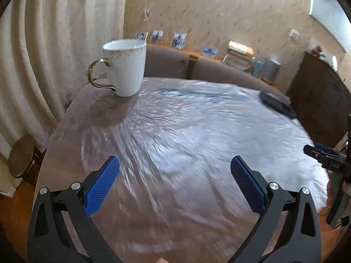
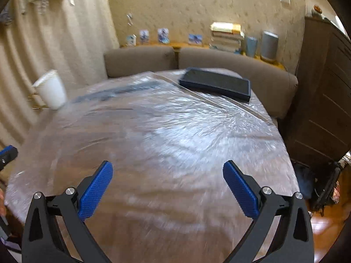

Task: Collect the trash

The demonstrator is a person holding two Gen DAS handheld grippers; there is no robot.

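No piece of trash shows in either view. My left gripper (image 1: 174,164) is open and empty above the near part of a round table (image 1: 197,131) covered with clear plastic film. My right gripper (image 2: 167,168) is open and empty above the same table (image 2: 164,131). The right gripper also shows at the right edge of the left wrist view (image 1: 329,157), and one fingertip of the left gripper at the left edge of the right wrist view (image 2: 7,152). Both views are blurred by motion.
A white mug (image 1: 126,68) with a gold handle stands at the table's far left, also in the right wrist view (image 2: 51,89). A dark flat tablet (image 2: 216,83) lies at the far right. A brown sofa (image 2: 140,61), a cabinet (image 2: 324,100) and a stool (image 1: 20,155) surround the table.
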